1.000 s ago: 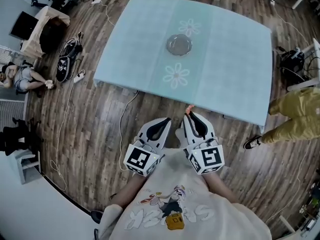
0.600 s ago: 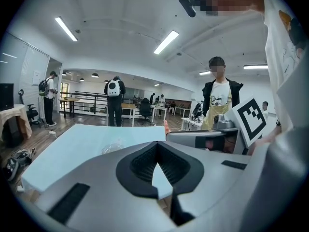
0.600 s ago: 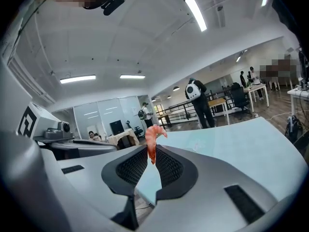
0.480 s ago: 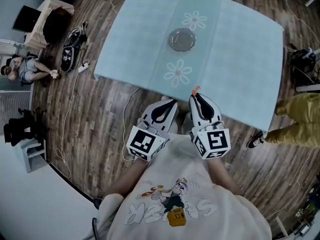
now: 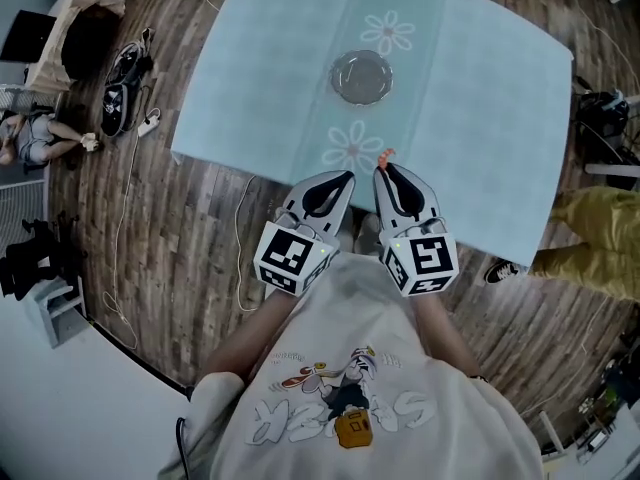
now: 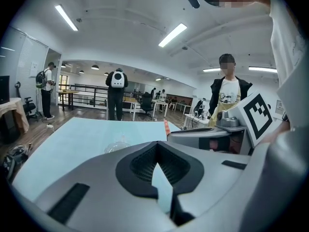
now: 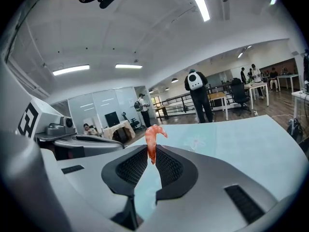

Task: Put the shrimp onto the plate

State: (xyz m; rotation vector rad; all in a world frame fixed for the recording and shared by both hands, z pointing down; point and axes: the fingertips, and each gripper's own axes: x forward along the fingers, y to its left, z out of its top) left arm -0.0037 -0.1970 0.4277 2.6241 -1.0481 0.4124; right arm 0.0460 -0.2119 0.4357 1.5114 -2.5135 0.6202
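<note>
The right gripper had its jaws pinched together on the shrimp, whose curled body stuck up from the tips. In the head view it was held over the near edge of the desk, well apart from the plate at the desk's middle. The left gripper sat just beside it, jaws closed on nothing.
</note>
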